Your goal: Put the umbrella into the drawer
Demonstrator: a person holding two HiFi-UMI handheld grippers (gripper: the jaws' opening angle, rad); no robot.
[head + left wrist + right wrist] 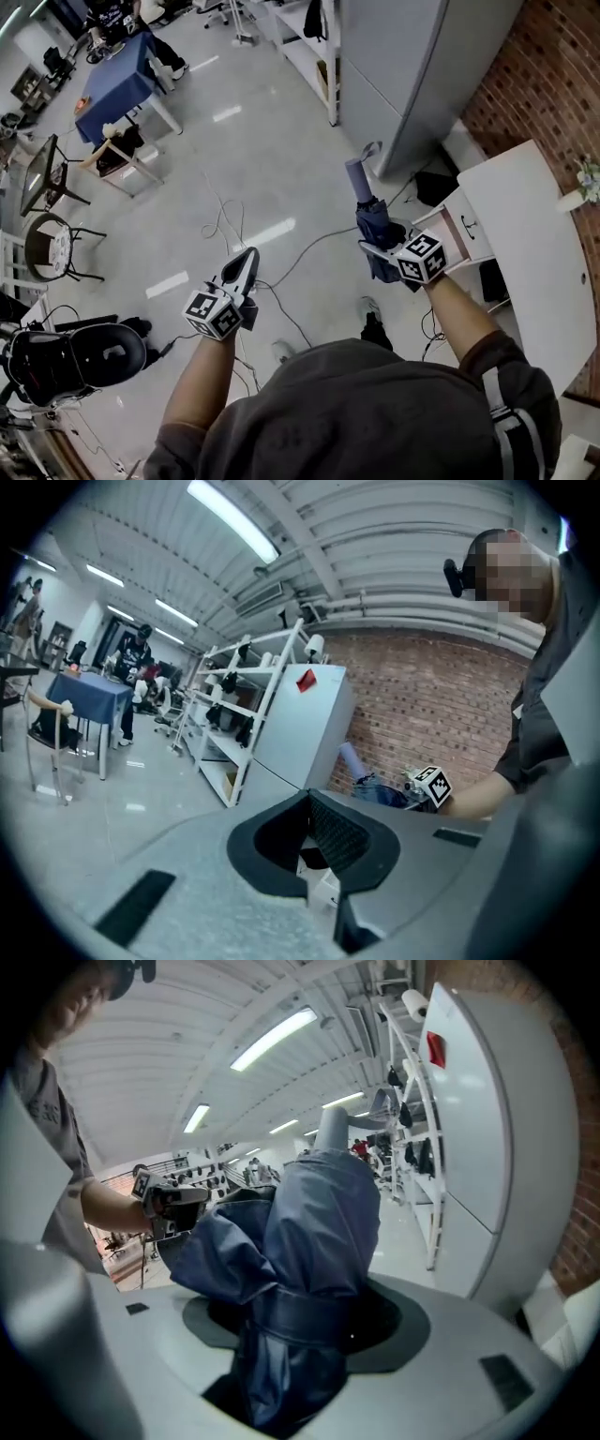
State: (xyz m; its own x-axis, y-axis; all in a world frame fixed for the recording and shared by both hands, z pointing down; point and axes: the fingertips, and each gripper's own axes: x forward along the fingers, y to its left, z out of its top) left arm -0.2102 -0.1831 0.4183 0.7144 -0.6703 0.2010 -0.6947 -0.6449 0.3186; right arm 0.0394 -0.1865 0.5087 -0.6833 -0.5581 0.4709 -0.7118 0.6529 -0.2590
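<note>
A folded dark-blue umbrella [375, 234] with a pale lavender handle [357, 178] stands upright in my right gripper [381, 249], whose jaws are shut on its strapped lower part. In the right gripper view the umbrella [314, 1232] fills the middle, with the strap between the jaws of the right gripper [300, 1321]. Just right of it, the white desk's [530, 244] drawer [466, 228] is pulled open. My left gripper [245, 260] hangs over the floor to the umbrella's left, pointing away from me, shut and holding nothing. From the left gripper [309, 803] the umbrella [373, 787] shows far off.
A tall grey cabinet [422, 66] stands beyond the desk against a brick wall [553, 66]. Cables [234, 225] trail over the shiny floor below my hands. White shelving [309, 47], a blue-covered table [117, 84] and a chair [56, 248] are farther off. A small plant [586, 183] sits on the desk.
</note>
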